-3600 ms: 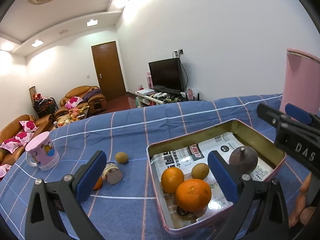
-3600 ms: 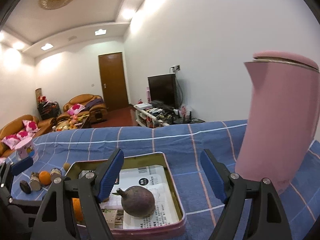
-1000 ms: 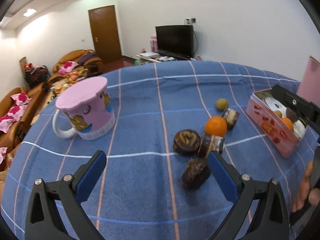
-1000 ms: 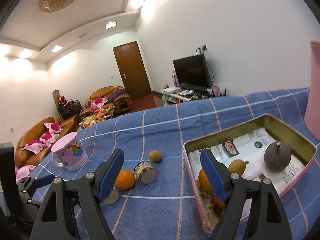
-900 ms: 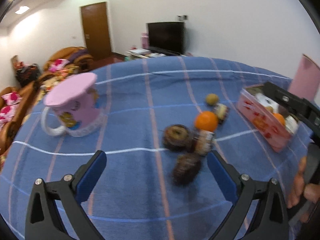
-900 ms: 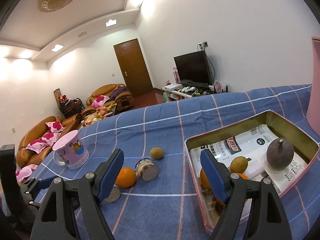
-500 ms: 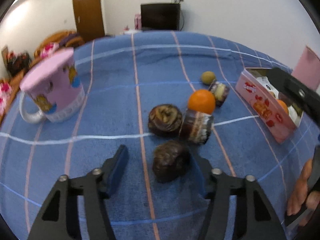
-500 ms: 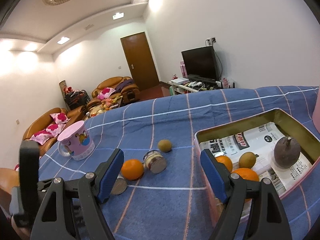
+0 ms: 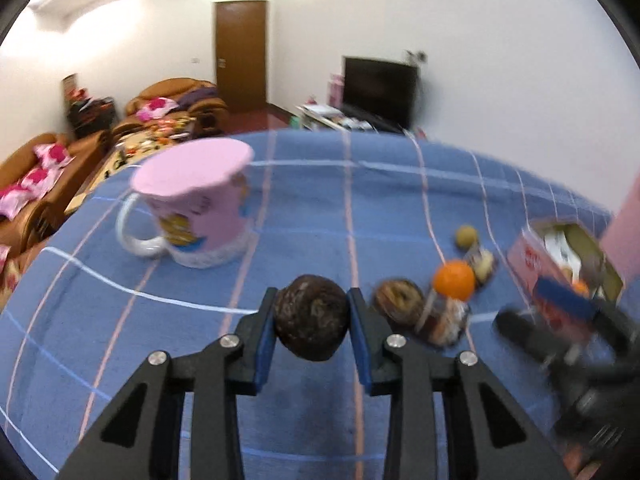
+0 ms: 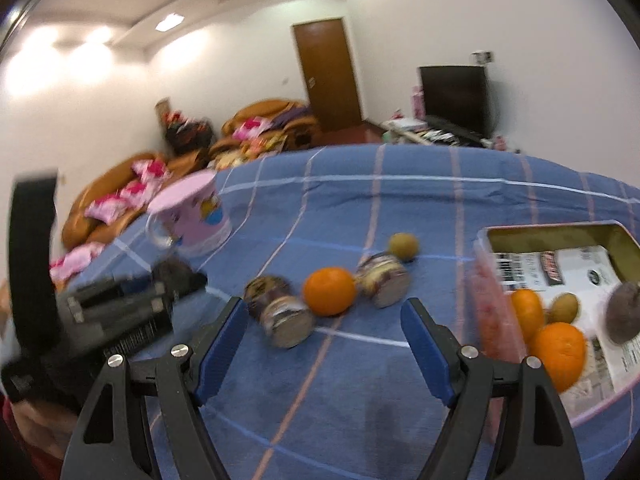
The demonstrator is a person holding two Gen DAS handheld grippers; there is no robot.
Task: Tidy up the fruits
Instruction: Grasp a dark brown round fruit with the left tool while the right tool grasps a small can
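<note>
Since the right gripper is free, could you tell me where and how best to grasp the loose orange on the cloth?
Grip the orange across its middle, descending from above with the open right gripper. It is round, and jars crowd both sides, so place the fingers front and back.

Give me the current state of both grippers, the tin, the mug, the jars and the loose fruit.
Left gripper: shut on dark fruit, lifted.
Right gripper: open, holding nothing.
Tin: open, holding fruit.
Mug: upright, lidded.
Jars: both lying on their sides.
Orange: on the cloth, between the jars.
Green fruit: on the cloth.
</note>
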